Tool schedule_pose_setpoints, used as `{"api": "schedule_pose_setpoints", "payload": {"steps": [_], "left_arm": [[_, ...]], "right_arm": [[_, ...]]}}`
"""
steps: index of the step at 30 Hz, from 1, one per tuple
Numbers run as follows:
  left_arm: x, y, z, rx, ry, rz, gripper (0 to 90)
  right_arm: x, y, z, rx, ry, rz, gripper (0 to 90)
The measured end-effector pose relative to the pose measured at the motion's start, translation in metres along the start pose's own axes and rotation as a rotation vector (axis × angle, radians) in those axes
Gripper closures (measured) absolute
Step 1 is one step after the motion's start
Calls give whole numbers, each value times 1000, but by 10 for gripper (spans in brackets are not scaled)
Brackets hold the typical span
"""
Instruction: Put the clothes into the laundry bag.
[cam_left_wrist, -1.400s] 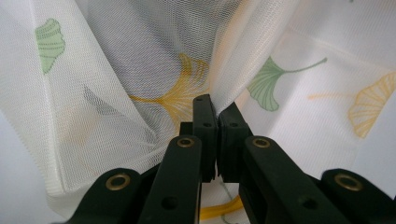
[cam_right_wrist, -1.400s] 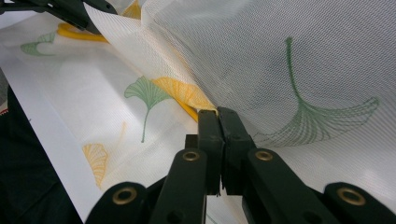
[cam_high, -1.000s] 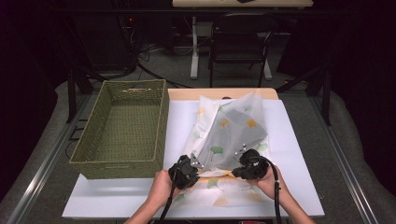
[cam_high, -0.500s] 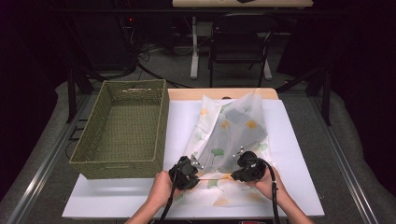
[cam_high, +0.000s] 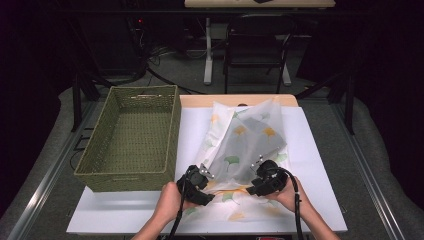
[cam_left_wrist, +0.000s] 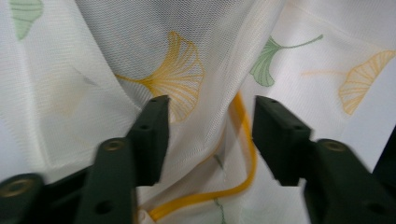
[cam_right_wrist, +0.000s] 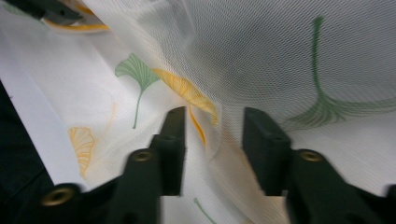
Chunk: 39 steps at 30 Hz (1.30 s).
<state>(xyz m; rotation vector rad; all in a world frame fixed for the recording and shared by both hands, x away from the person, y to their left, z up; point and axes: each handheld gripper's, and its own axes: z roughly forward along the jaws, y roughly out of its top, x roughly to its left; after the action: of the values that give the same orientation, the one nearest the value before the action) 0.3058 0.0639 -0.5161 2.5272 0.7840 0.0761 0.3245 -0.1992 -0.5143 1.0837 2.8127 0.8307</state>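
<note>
Here, sheer leaf-print cloth (cam_high: 245, 150), lengthwise away from person, peaked.

White mesh cloth (cam_high: 240, 150), yellow-green leaves

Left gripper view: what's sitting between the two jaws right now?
A fold of the sheer leaf-print cloth lies between the left gripper's jaws, which have just been opening and no longer pinch it. The left gripper view shows this.
</note>
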Motion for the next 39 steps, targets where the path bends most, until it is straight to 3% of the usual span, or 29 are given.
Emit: {"api": "schedule_pose_setpoints", "payload": {"steps": [4, 6, 9, 16, 21, 39], "left_arm": [[-2, -4, -8, 3, -25, 1, 298], [-3, -7, -11, 0, -18, 15, 256], [-4, -12, -16, -5, -27, 21, 215], [-5, -23, -25, -21, -18, 10, 146], [-6, -32, -28, -7, -4, 9, 129], [-5, -57, -39, -21, 38, -25, 102]], "right_arm": [[-1, 1, -9, -19, 7, 19, 329], [-2, 1, -13, -30, 4, 31, 231], [-4, 2, -19, -45, 4, 38, 150], [-4, -1, -27, -29, -44, 27, 55], [-8, -14, -31, -38, -48, 43, 0], [-20, -47, -46, -64, -116, 89, 0]]}}
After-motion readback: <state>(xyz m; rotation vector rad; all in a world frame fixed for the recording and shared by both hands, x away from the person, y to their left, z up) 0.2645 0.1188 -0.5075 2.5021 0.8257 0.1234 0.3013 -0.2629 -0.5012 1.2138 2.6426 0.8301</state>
